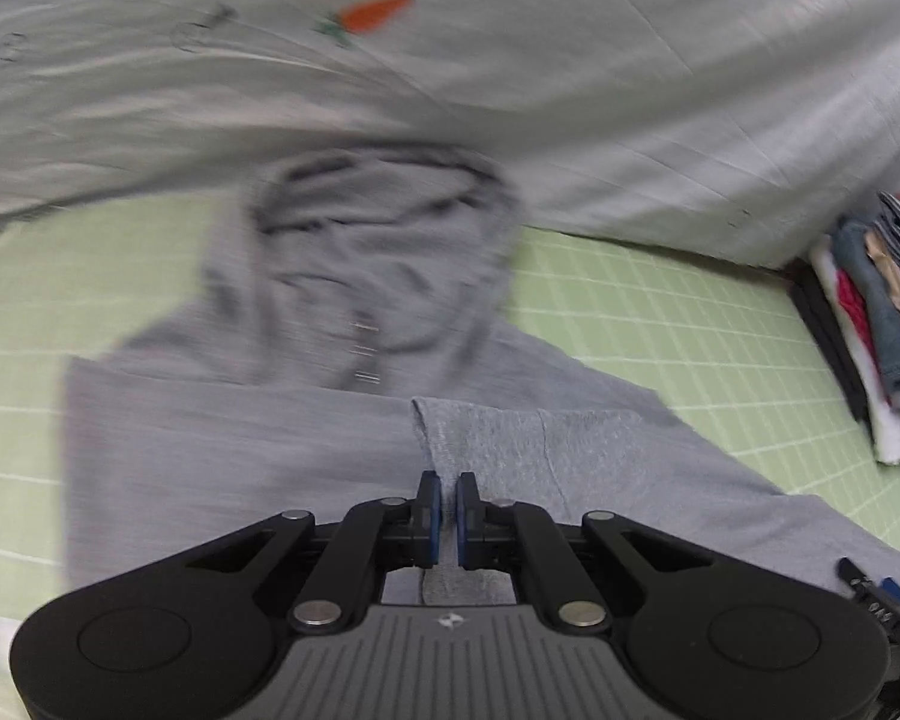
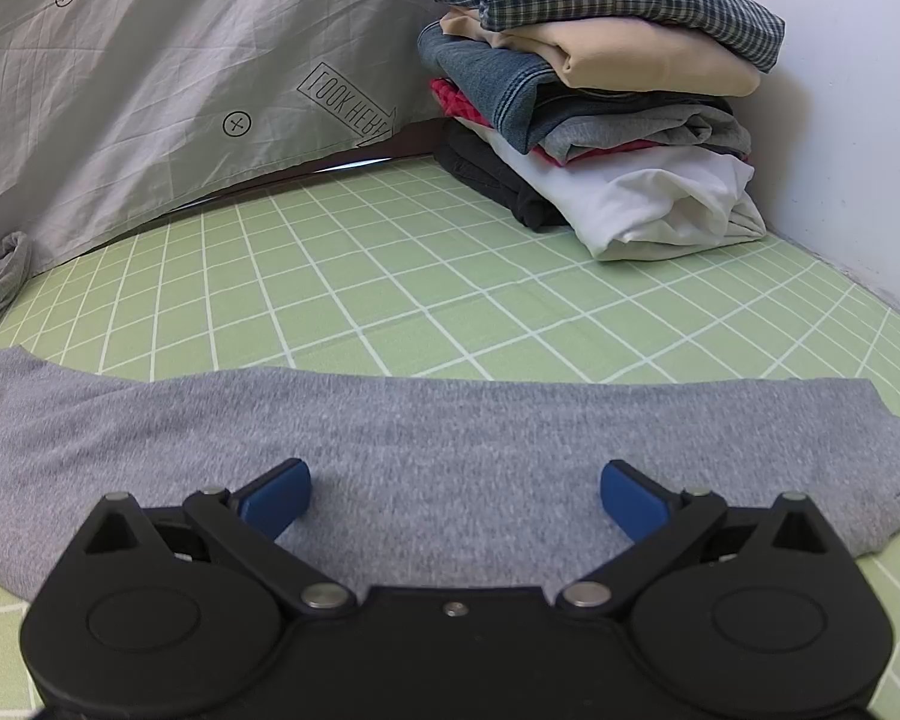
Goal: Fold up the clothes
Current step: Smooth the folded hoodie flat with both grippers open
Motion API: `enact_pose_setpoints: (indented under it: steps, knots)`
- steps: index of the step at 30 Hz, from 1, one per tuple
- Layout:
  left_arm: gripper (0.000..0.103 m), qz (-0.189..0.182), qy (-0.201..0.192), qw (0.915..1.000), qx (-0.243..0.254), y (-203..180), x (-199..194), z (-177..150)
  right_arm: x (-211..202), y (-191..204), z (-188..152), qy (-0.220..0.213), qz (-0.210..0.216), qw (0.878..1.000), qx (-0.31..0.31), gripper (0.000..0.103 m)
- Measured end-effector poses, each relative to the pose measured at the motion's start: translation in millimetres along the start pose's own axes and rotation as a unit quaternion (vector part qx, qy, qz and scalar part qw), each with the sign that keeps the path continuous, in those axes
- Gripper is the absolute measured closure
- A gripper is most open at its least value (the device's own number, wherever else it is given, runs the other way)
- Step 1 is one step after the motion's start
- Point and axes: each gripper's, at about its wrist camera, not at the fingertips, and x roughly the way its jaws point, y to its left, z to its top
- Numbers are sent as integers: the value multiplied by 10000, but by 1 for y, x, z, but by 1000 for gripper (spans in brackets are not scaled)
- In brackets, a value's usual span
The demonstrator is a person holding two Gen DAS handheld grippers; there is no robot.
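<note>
Evidently mid-fold: the grey hoodie [image 1: 222, 438] lies flat on the green grid sheet [image 1: 660, 324], filling the centre and lower half of the left wrist view, its hood [image 1: 378, 252] toward the top of the frame against the pale duvet [image 1: 510, 78]. Left gripper [image 1: 448, 501], at lower centre, is clenched, its blue pads nearly together with an edge of grey cloth pinched between them; this appears to be the sleeve [image 1: 498, 450], doubled across the chest so that the body narrows before the lengthwise fold. Blur over the hood and duvet suggests the view was taken in motion. In the right wrist view, the right gripper [image 2: 455, 495] sits at lower centre with its jaws spread wide and nothing between them, poised just over a flat grey band of the hoodie [image 2: 426, 438] that runs across the frame from left to right; whether the pads touch the cloth cannot be told. Its likely role is to steady or next seize this part while the other side is carried over. At upper right of that view stands the stack [image 2: 600, 108] of finished garments, checked shirt on top, set against the wall, well apart from the working area, presumably so that each folded item can be added without disturbing the one being folded.
</note>
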Motion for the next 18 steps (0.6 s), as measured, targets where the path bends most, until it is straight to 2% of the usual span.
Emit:
enact_pose_setpoints:
  steps: [3, 6, 8, 10, 11, 12, 14, 15, 18]
  knots:
    - [98, 486, -31, 9988, -38, 35, -9, 6, 0, 0, 0, 0, 1, 10000, -1, 0]
    - [97, 808, 1, 9959, -400, 72, -11, 6, 0, 0, 0, 0, 1, 10000, -1, 0]
    - [92, 1118, 44, 9920, -584, 91, -8, 4, 0, 0, 0, -1, 0, 10000, 1, 0]
    - [92, 1493, 91, 9865, -660, 101, -5, 1, 0, 0, 0, -1, 2, 10000, -1, 0]
    - [89, 1604, 106, 9848, -660, 103, -4, 0, 0, 0, 0, -1, 3, 10000, -2, 0]
    - [85, 1661, 109, 9838, -671, 102, -4, -1, 0, 0, 0, 0, 4, 10000, -3, 0]
    - [65, 1750, 102, 9820, -709, 100, -4, -5, 1, 0, 0, 0, 9, 10000, -6, 0]
    - [61, 1762, 103, 9817, -714, 95, -3, -7, 1, 0, 1, 0, 13, 10000, -9, 0]
    - [37, 1742, 120, 9821, -704, 78, -1, -13, 2, -1, 1, 0, 22, 10000, -16, 0]
